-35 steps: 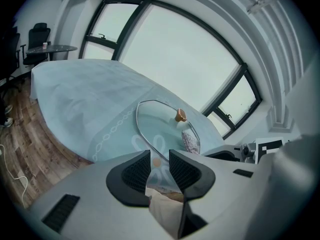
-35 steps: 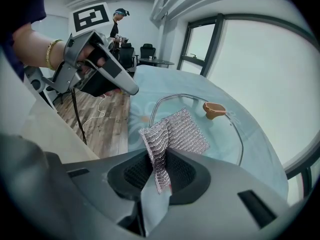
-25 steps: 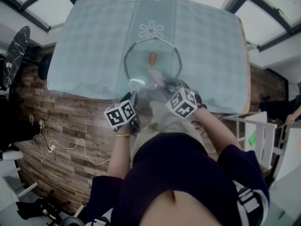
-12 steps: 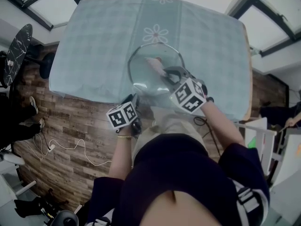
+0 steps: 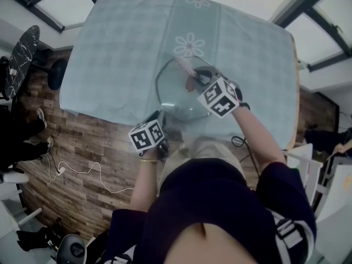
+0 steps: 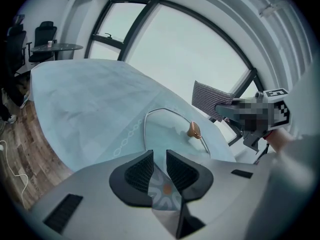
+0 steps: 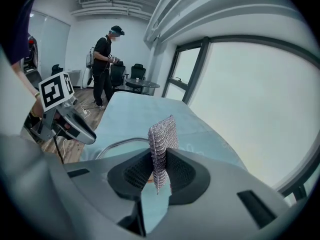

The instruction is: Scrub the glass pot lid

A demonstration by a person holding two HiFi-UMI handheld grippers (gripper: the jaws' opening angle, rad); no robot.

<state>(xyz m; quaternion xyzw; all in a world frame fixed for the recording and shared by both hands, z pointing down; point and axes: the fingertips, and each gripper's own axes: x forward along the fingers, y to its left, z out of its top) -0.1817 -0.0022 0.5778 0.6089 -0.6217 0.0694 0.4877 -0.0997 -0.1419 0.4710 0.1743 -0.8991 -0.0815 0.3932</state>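
The round glass pot lid (image 5: 175, 99) lies on the pale blue tablecloth (image 5: 121, 43), its copper knob (image 5: 191, 83) pointing up. My right gripper (image 5: 192, 77) hovers over the knob, shut on a silver mesh scrubber (image 7: 162, 139) that stands up between its jaws (image 7: 159, 171). My left gripper (image 5: 162, 121) sits at the lid's near rim by the table edge. Its jaws (image 6: 159, 166) have just been closing and stand a narrow gap apart. The lid's rim (image 6: 148, 134) runs down behind the left fingertip. The frames do not show whether the pads press on it.
The table's near edge, with hanging cloth, is just under my left gripper. A white cable (image 5: 71, 172) lies on the wood floor. There is a black chair (image 5: 19, 65) to the left and a white rack (image 5: 308, 158) to the right. A person (image 7: 105, 64) stands far back among office chairs.
My right gripper has carried the scrubber from the lid's near rim out across the glass to above the knob. My left gripper has stayed at the near rim.
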